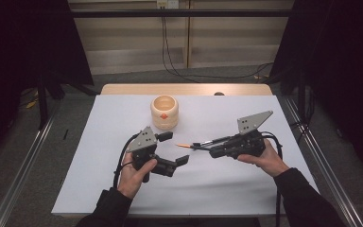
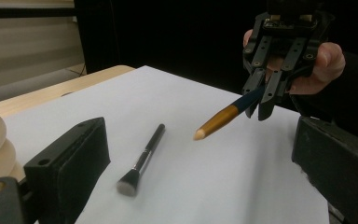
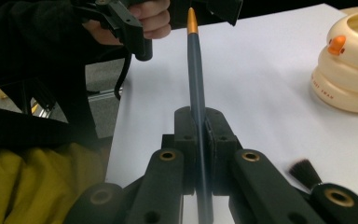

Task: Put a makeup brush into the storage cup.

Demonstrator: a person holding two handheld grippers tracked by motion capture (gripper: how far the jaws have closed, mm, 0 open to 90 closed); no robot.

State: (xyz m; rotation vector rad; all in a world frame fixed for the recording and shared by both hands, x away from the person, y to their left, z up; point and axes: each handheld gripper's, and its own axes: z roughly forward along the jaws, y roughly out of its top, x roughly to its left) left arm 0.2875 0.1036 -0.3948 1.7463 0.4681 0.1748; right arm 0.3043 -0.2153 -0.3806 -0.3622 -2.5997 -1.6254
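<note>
Right gripper clamping a gold-tipped brush, left gripper spread apart facing it, cream cup behind

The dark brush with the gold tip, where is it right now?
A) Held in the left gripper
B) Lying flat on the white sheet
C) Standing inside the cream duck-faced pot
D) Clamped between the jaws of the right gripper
D: the right gripper has its jaws closed on the dark brush, whose gold tip points toward the open left gripper.

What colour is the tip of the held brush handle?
Gold-orange on the brush handle, clearest in the left gripper view.
</note>
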